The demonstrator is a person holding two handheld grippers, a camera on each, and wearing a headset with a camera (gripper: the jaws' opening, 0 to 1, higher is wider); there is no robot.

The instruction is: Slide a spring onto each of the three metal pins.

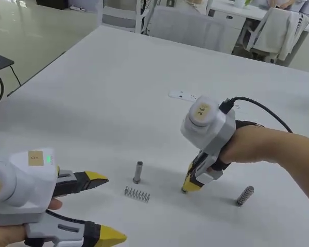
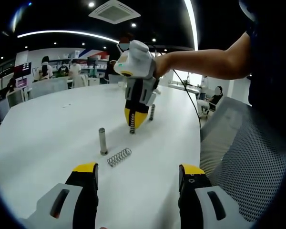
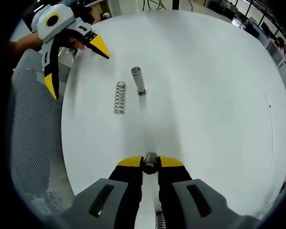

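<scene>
Left claw (image 1: 114, 208) spread, right claw (image 3: 150, 162) pinching coiled grey spring (image 2: 132, 128)

White table (image 1: 118, 77), grey mesh chair (image 2: 248, 143)

Place: open-plan office.
Worktop (image 1: 118, 77): large, white, rounded at the edge like a meeting table.
Seating: grey mesh office chair (image 2: 248, 157) beside it; more chairs (image 1: 190, 28) along the far edge.
Ceiling: recessed spotlights, curved light strip (image 2: 66, 34), cassette air-conditioner (image 2: 113, 11).
Background: people at desks (image 2: 57, 71), seen in the left gripper view.
Floor (image 1: 31, 36): pale, glossy.
</scene>
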